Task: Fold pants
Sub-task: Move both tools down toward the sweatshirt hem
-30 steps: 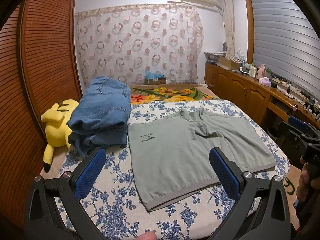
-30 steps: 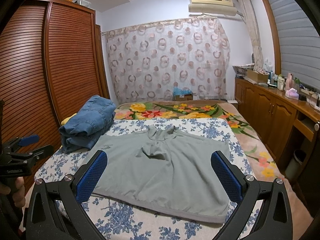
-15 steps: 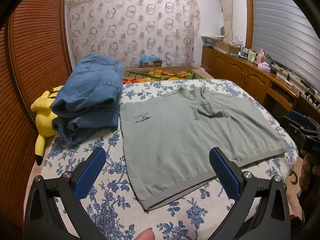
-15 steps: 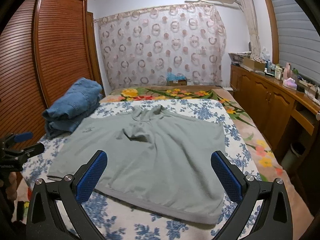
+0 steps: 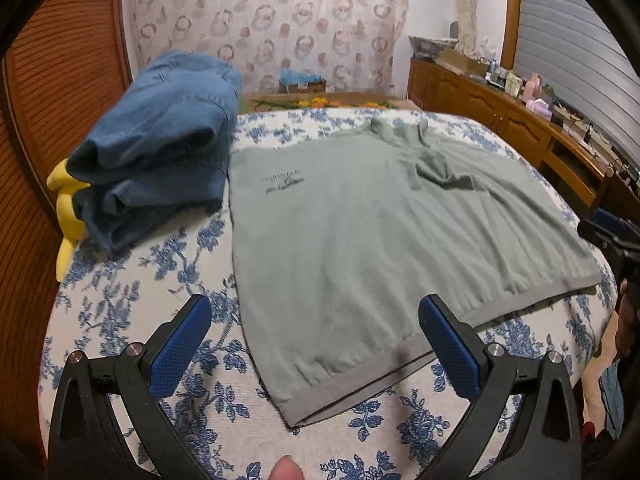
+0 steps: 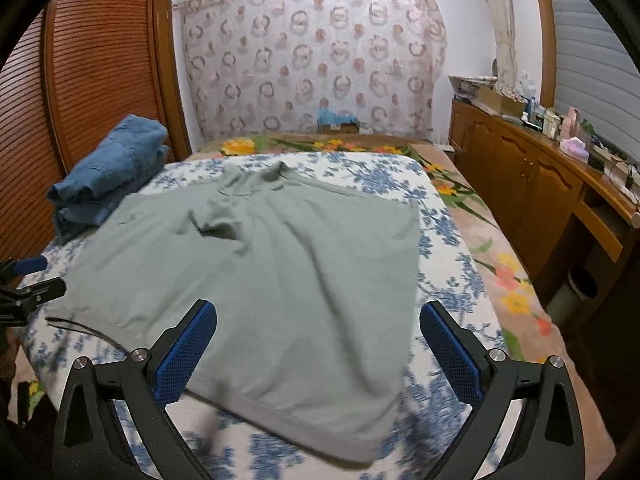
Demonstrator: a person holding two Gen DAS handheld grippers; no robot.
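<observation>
Approaching the near waistband of the grey-green knit shorts [image 5: 360, 248], spread flat on the blue-flowered white bedspread [image 5: 132, 304] with the darker ribbed band toward the foot of the bed. Left gripper [image 5: 316, 344] wide open with nothing between its blue-padded fingers [image 5: 180, 348], hovering above the near left corner of the band, apparently not touching it. Right gripper [image 6: 318, 350] equally spread and empty, poised over the near right part of the same garment [image 6: 260, 264], one pad just over the cloth edge.

Best done by lowering each tool to its own corner of the band, sliding one finger under both layers and closing firmly, so top and bottom fabric lift together. Worth catching the thick ribbed hem rather than the thin knit above it, since that part should hold without stretching. Then lifting evenly and carrying one side across to the other, keeping the cloth taut enough to avoid dragging the bunched crease [image 5: 436, 168] near the far end into a bigger wrinkle. Smoothing that fold first might give a neater result.

Care needed on the left: folded blue denim jeans [image 5: 160, 148] sit just beside the garment's left edge, with a yellow plush toy [image 5: 66, 208] behind them, so any sweep should stay clear of that stack.
</observation>
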